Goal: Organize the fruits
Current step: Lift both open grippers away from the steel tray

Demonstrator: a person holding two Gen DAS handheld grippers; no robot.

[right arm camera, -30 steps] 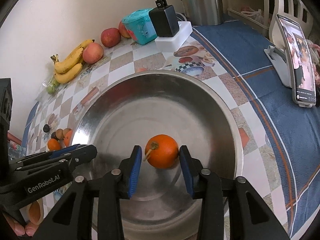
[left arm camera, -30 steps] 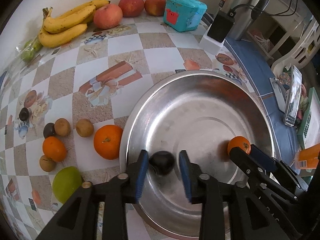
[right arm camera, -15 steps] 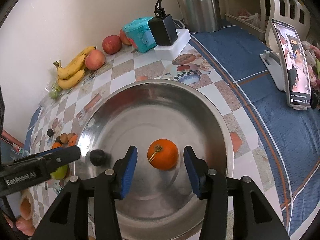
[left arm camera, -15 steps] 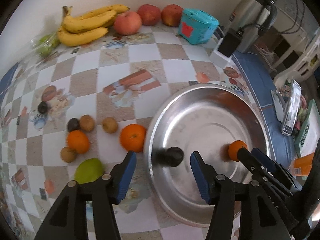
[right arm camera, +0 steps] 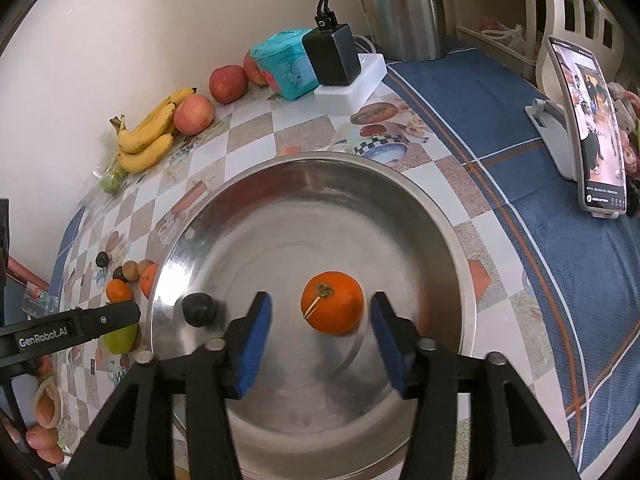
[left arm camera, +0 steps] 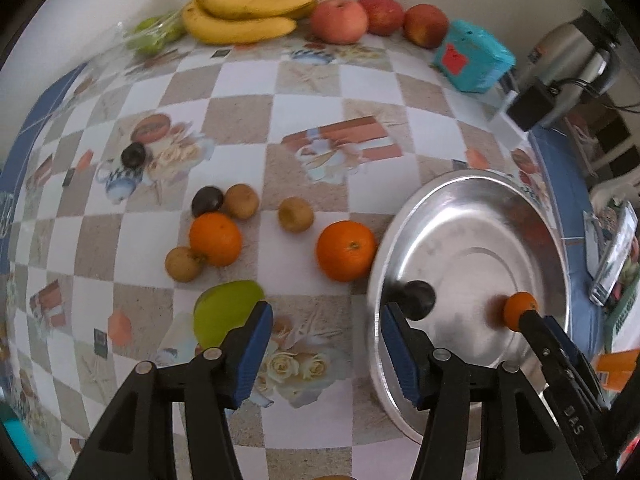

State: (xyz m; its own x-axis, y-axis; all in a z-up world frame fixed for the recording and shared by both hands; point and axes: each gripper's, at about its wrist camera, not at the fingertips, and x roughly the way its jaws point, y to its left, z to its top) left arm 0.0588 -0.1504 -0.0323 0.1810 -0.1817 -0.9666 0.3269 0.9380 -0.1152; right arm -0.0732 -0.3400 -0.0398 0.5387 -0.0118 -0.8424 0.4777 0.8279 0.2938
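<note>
A steel bowl (right arm camera: pixel 420 208) (left arm camera: pixel 532 216) holds a small orange (right arm camera: pixel 333 307) (left arm camera: pixel 520 311) and a dark round fruit (right arm camera: pixel 199 309) (left arm camera: pixel 419 299). My right gripper (right arm camera: pixel 320 332) is open and empty, its jaws on either side of the small orange without touching it. My left gripper (left arm camera: pixel 326 342) is open and empty over the tablecloth, left of the bowl's rim. On the cloth lie two oranges (left arm camera: pixel 346 250) (left arm camera: pixel 215 239), a green fruit (left arm camera: pixel 224 312), several small brown fruits (left arm camera: pixel 295 214) and two dark ones (left arm camera: pixel 207 201).
Bananas (left arm camera: pixel 244 8), apples (left arm camera: pixel 339 21), a bag of green fruit (left arm camera: pixel 154 34), a teal box (left arm camera: pixel 472 58), a charger on a white block (right arm camera: pixel 348 76) and a kettle (right arm camera: pixel 404 8) line the back. A phone on a stand (right arm camera: pixel 592 128) is at right.
Both grippers opened and pulled back. The left one let go of the dark fruit in the bowl and swung left; the right one released the small orange.
</note>
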